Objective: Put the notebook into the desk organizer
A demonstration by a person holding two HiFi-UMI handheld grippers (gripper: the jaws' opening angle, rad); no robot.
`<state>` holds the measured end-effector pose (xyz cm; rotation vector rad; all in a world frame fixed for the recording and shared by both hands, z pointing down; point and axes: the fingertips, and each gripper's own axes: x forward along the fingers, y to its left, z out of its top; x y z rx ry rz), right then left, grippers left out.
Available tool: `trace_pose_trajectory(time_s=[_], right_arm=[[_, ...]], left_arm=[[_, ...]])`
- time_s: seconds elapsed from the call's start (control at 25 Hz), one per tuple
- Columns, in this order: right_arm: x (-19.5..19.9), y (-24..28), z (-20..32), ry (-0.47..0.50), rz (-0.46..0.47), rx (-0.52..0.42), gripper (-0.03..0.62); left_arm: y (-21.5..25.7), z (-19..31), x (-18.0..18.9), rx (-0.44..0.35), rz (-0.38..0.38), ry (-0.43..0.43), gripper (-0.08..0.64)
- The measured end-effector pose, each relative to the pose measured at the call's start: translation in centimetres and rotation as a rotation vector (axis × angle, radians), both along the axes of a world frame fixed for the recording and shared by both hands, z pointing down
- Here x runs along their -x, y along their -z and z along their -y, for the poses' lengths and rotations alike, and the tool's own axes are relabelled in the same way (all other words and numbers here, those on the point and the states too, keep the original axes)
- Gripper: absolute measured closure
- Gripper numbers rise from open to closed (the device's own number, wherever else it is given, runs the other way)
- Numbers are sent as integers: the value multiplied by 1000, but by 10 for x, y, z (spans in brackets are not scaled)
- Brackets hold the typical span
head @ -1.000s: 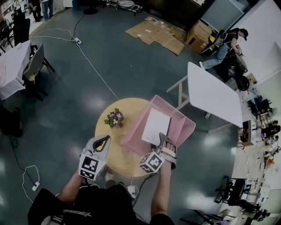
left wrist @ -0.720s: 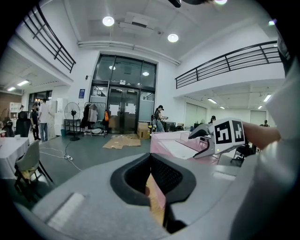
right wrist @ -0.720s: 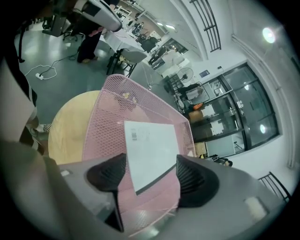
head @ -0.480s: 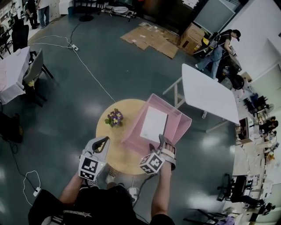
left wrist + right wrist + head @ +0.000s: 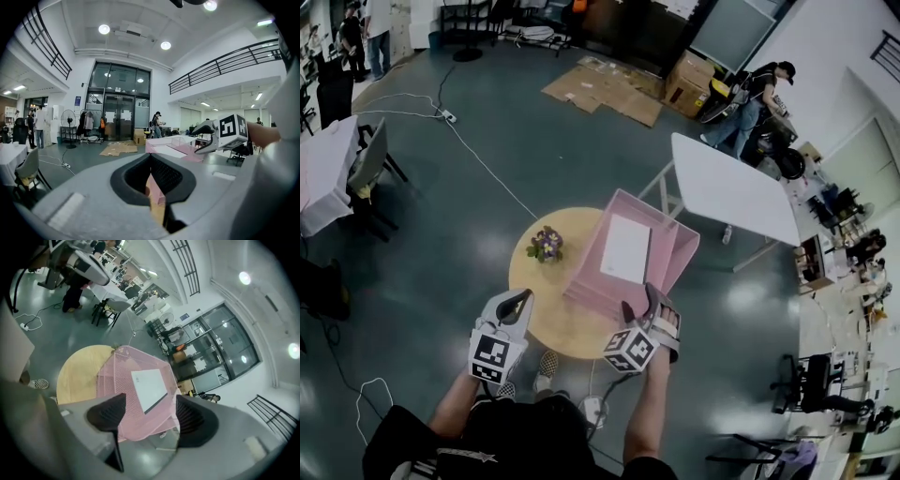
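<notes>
- Since a second ago, the right gripper (image 5: 639,300) has drawn a little back from the desk organizer (image 5: 675,255) toward the person, and its jaws have just been opening; nothing is between them.
- The right gripper's jaws now stand wide apart. Its own view looks between the two dark pads at the organizer beyond, and the pads do not touch it.
- The notebook (image 5: 625,248) is inside the pink mesh organizer, white cover up, apart from both grippers. In the right gripper view, the notebook (image 5: 149,389) lies against the mesh with a dark edge along its lower side.
- The organizer stands on the right part of the round wooden table (image 5: 551,323), and its far side hangs over the table's rim.
- The left gripper (image 5: 525,294) is over the table's near left part, well apart from the organizer. Its jaw tips are together and it holds nothing.
- A small pot of purple flowers (image 5: 547,245) stands on the table, just to the left of the organizer.
</notes>
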<state>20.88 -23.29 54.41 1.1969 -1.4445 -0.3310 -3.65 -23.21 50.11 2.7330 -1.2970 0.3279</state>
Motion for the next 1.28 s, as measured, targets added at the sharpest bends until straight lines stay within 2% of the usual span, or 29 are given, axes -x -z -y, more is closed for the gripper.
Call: trace_pose_trajectory(time_s=[0.24,0.44,0.6,1.08,1.16,1.28], right_arm=[[13,22,-47,-51,94,-59,256],[21,41,-89,-126,149,-175,258],[20,64,-128,-191,234,-278,264],[67,73,-232,-389,733,-681,291],[77,68,-246,-410,824,-713,372],[91,63,-263,-417,892,-730,397]], left_arm=[[12,-29,3,-31,-11,-41,551],[20,-57,8,-61,-21,-101,551],[28,-82,4,-73,-17,-141,551],[26,-140,5,-82,-12,-238,551],[26,-148,3,-80,-12,-255,551],[25,-160,2,-78,-11,-276,551]])
